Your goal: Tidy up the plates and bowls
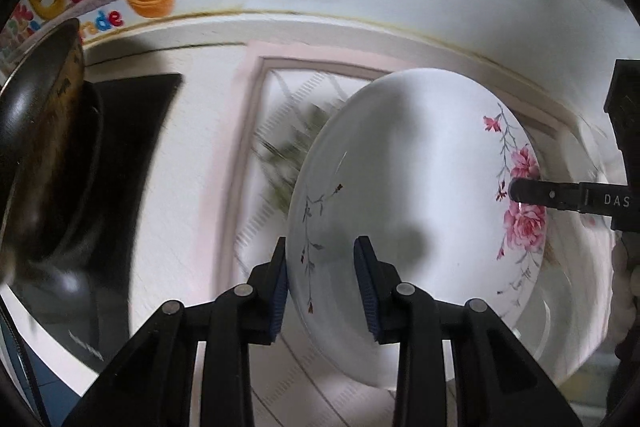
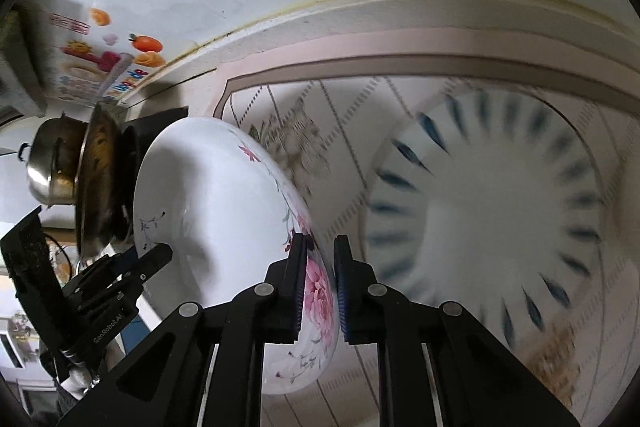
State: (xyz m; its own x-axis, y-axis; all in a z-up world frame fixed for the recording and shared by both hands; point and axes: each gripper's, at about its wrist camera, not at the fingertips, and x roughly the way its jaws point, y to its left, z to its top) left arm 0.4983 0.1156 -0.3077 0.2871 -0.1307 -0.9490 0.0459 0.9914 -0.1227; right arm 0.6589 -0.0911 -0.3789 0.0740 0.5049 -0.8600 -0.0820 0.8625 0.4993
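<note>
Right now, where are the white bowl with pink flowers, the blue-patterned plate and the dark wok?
White bowl with pink flowers (image 1: 400, 179): left wrist view, inner surface.
Blue-patterned plate (image 2: 500, 227): right wrist view, white centre.
Dark wok (image 1: 44, 131): left wrist view, outer wall.

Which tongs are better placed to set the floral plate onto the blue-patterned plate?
Right, probably. The right tongs grip the white floral plate on the rim nearest the blue-dashed white plate. The left tongs hold the far rim, toward the dark wok.

Black left tongs, black right tongs, ribbed blue pads, round silver pivot pins, white lettering
</note>
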